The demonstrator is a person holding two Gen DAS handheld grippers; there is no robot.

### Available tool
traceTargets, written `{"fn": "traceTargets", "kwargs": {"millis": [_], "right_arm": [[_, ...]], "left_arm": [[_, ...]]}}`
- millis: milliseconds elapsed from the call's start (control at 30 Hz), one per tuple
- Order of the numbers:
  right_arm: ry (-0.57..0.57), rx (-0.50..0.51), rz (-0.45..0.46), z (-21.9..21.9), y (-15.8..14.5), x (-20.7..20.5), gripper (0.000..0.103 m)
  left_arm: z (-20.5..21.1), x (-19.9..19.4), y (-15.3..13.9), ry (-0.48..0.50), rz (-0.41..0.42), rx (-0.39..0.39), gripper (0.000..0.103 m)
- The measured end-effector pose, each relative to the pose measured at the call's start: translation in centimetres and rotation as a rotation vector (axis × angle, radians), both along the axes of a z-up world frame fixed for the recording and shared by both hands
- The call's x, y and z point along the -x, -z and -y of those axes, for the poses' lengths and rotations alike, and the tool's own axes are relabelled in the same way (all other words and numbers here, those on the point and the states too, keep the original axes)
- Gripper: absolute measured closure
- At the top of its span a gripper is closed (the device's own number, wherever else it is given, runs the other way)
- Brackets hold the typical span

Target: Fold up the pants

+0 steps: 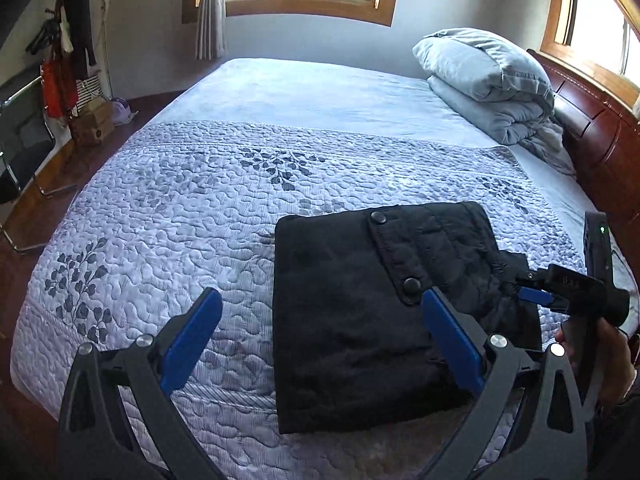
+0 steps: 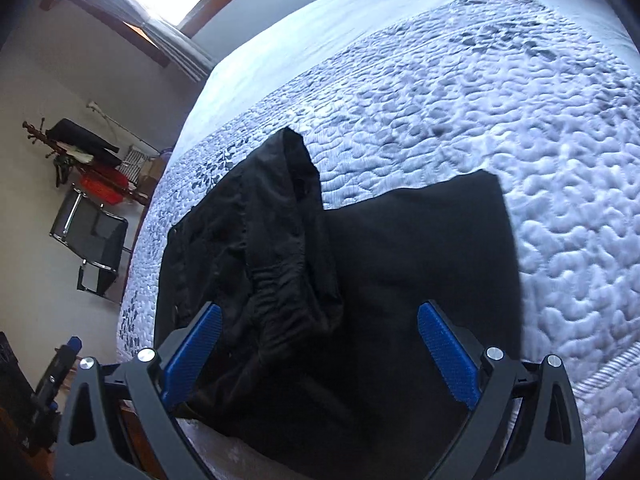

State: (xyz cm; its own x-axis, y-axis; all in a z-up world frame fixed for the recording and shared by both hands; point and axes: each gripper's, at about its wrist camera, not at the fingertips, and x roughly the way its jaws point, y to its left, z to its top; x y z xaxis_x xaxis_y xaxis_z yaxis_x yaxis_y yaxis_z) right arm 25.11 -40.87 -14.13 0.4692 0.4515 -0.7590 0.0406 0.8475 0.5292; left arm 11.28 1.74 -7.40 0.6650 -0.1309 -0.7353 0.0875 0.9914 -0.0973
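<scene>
The black pants (image 1: 352,312) lie folded into a compact rectangle on the quilted bedspread (image 1: 180,208), near the bed's front edge, with a snap-button flap (image 1: 400,256) on top. My left gripper (image 1: 320,300) is open and empty, hovering over the left half of the bundle. My right gripper (image 1: 532,294) shows at the bundle's right edge, its blue tips close to the waistband. In the right wrist view the right gripper (image 2: 320,316) is open, its jaws straddling the gathered waistband (image 2: 280,280) of the pants (image 2: 420,260) without clamping it.
A folded grey duvet (image 1: 488,84) sits at the head of the bed by the wooden headboard (image 1: 600,136). A chair (image 1: 24,148), a coat rack with clothes (image 1: 68,60) and boxes stand on the floor left of the bed.
</scene>
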Motion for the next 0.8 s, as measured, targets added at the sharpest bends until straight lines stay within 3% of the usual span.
{"fn": "traceTargets", "kwargs": {"millis": [300, 500, 633, 767, 800], "right_arm": [[-0.072, -0.023, 0.011, -1.6, 0.3, -1.2, 0.003], [-0.112, -0.001, 0.012, -2.6, 0.8, -1.9, 0.003], [-0.114, -0.057, 0.008, -2.5, 1.3, -2.8, 0.003], [-0.201, -0.191, -0.006, -3.2, 1.5, -3.8, 0.003], [-0.210, -0.186, -0.007, -3.5, 1.6, -4.1, 0.003]], "left_arm": [[-0.8, -1.6, 2.7, -0.019, -0.053, -0.033, 0.003], [-2.2, -2.2, 6.0, -0.065, -0.141, -0.035, 0.003], [-3.2, -2.1, 7.4, -0.096, -0.176, -0.028, 0.003], [-3.7, -1.8, 8.6, -0.103, -0.218, 0.012, 0.003], [-3.7, -1.7, 8.7, -0.104, -0.223, 0.012, 0.003]]}}
